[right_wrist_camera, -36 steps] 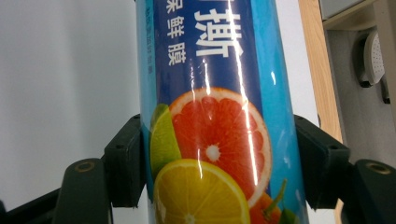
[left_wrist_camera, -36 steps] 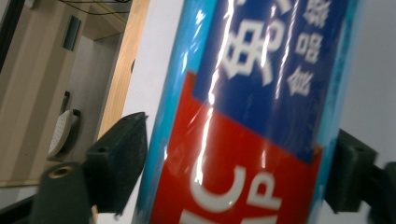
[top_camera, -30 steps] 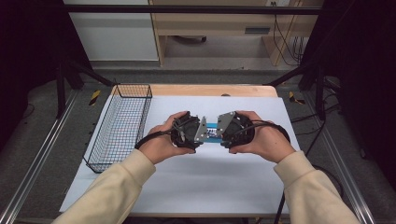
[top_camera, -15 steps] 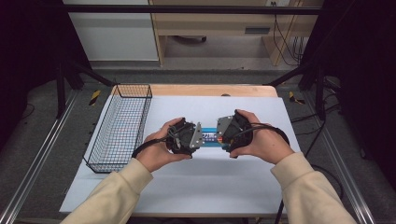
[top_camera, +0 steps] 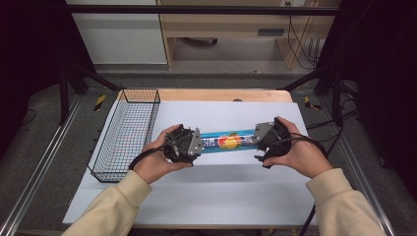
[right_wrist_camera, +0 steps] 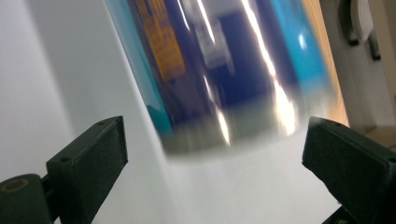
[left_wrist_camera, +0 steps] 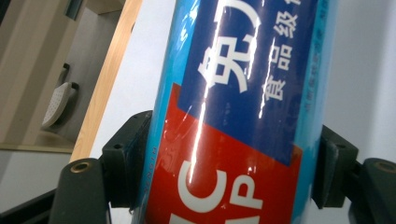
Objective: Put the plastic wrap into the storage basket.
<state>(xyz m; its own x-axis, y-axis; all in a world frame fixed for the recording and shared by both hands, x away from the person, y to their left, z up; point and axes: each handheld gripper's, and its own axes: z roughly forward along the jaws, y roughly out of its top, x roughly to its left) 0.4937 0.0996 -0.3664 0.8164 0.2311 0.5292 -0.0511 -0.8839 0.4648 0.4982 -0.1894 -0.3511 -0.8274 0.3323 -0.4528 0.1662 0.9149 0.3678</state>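
Note:
A long blue box of cling wrap (top_camera: 227, 140) with a red end and fruit print lies across the white table top between my two grippers. My left gripper (top_camera: 195, 145) is shut on its left end; in the left gripper view both pads press the box (left_wrist_camera: 233, 121) on either side. My right gripper (top_camera: 255, 137) stands open at the box's right end. In the right gripper view the blurred end of the box (right_wrist_camera: 224, 74) sits ahead of the spread jaws, clear of both pads.
A black wire basket (top_camera: 127, 132) stands at the table's left edge, close to my left hand. White sheet (top_camera: 206, 196) covers the table, with a wooden strip (top_camera: 221, 95) along the far edge. Dark frame posts flank both sides.
The two grippers were close together over the box; now they have drawn apart, the right one moving right to the box's end and standing open. More of the box shows between them.

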